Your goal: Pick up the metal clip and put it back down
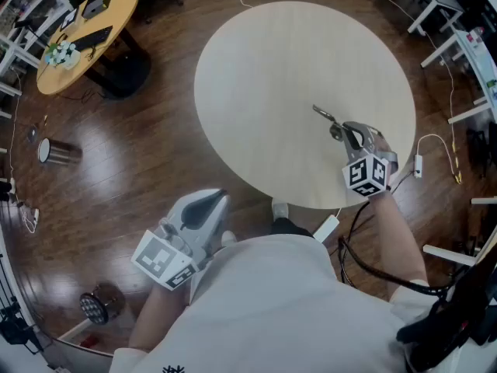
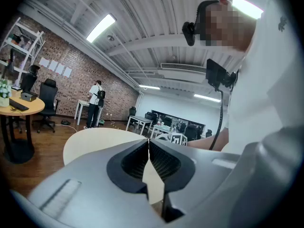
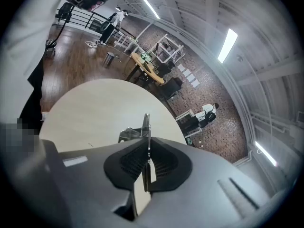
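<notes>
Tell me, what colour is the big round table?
The table is pale beige, clearest in the head view.

place: open office | cues: brick wall (image 2: 76, 87), white desks (image 2: 138, 121), office chairs (image 2: 48, 98), strip lights (image 2: 100, 27)

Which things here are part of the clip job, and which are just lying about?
In the job: metal clip, pinched in the right gripper; round table under it.
Lying about: left gripper, shut and empty, off the table; side table; cylindrical bin on the floor.

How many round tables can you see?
2. The big pale round wooden table is in the middle; the smaller yellow-brown round table stands at the upper left. Others may be hidden.
</notes>
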Demonstrator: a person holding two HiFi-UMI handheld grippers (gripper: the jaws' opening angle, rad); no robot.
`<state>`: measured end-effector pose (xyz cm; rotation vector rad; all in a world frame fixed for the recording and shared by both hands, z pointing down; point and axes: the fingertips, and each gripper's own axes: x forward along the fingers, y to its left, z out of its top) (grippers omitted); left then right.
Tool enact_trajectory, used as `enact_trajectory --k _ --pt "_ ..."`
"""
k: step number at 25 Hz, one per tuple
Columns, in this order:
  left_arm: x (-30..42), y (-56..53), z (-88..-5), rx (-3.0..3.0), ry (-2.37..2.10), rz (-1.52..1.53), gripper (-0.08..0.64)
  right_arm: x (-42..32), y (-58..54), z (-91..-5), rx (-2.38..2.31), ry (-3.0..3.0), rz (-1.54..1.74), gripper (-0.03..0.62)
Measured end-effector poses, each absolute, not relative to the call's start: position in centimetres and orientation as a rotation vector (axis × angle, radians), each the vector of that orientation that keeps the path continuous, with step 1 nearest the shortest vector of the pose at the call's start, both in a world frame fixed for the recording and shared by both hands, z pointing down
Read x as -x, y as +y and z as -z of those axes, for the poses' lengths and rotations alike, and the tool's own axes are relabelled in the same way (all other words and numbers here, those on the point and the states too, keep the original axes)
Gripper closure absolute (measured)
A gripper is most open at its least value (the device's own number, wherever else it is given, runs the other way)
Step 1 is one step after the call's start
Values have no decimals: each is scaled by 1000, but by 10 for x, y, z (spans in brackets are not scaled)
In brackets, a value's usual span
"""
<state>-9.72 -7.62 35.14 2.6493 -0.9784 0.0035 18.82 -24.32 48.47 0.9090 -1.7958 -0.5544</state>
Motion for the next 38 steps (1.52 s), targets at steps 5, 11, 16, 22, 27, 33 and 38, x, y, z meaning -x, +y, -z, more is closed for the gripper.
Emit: enact_trajectory --k 5,11,16,22,27,33,38 --pt "144 -45 -355 -2646 -977 -18 558 -143 -188 -437 -951 -1809 575 584" --pt "166 -11 -361 -2686 -897 -23 558 -103 -115 -373 -1017 -1808 637 584" --pt "172 7 -367 -2706 -837 -39 565 -78 -63 -337 -1026 -1793 677 584" --pt "167 12 -367 -2711 -803 -16 566 -74 -43 -320 -1055 -1795 680 584" --pt "159 3 -361 -2719 -804 13 563 -88 -60 -329 -1037 -1799 669 584" --pt "147 -22 -360 -2689 -876 11 560 -118 -117 -367 -1001 -1833 645 584" --pt "122 -48 -357 -2641 -937 -10 560 -149 -184 -423 -930 -1852 603 584"
